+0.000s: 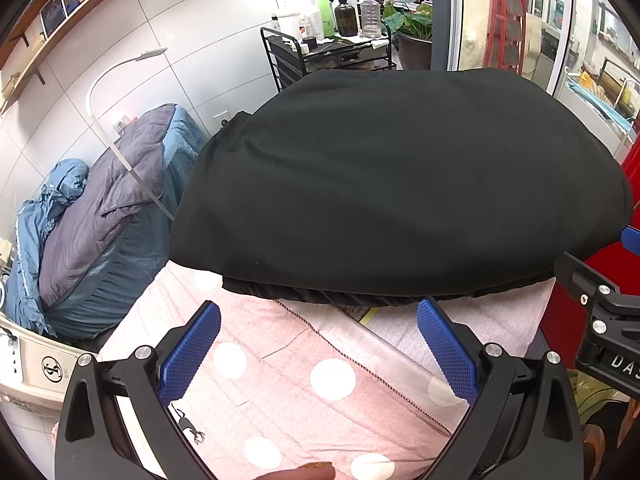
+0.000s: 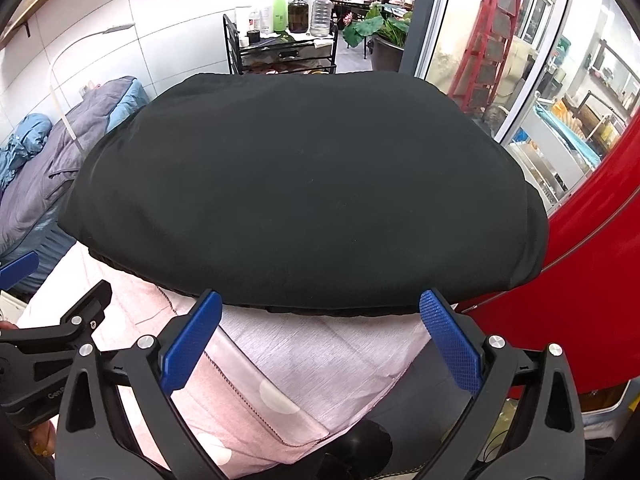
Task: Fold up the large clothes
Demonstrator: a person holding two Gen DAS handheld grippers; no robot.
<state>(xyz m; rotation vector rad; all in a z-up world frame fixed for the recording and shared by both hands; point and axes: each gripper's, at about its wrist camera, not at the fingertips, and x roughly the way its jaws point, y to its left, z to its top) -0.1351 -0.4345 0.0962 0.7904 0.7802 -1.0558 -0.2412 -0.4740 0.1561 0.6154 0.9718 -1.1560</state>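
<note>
One black garment [image 1: 400, 184] lies folded into a broad, smooth block on the far part of a table covered by a pink cloth with white dots [image 1: 280, 380]. At the block's near edge at least two layers show, the lower one with a ribbed hem peeking out under the top fold. Its right side reaches the right edge of the covered surface, beside a red panel [image 2: 592, 280]; its left side overhangs the left edge slightly.

Two grippers are in view. The left gripper [image 1: 318, 344] hangs over the near part of the cloth, its two blue-padded fingers [image 1: 192, 348] spread wide and holding nothing, tips just short of the garment's near edge. The right gripper [image 2: 320, 336] sits likewise, its two blue fingers [image 2: 450, 340] wide apart and empty, tips close to the hem but not touching it. Each gripper shows at the edge of the other's view, side by side.

Beyond the table stands one black cart [image 2: 280, 52] carrying several bottles, and near it one potted plant [image 2: 380, 32]. To the left, one heap of blue and grey bedding [image 1: 100, 220] lies by the white wall, with one white curved lamp [image 1: 120, 72] over it.
</note>
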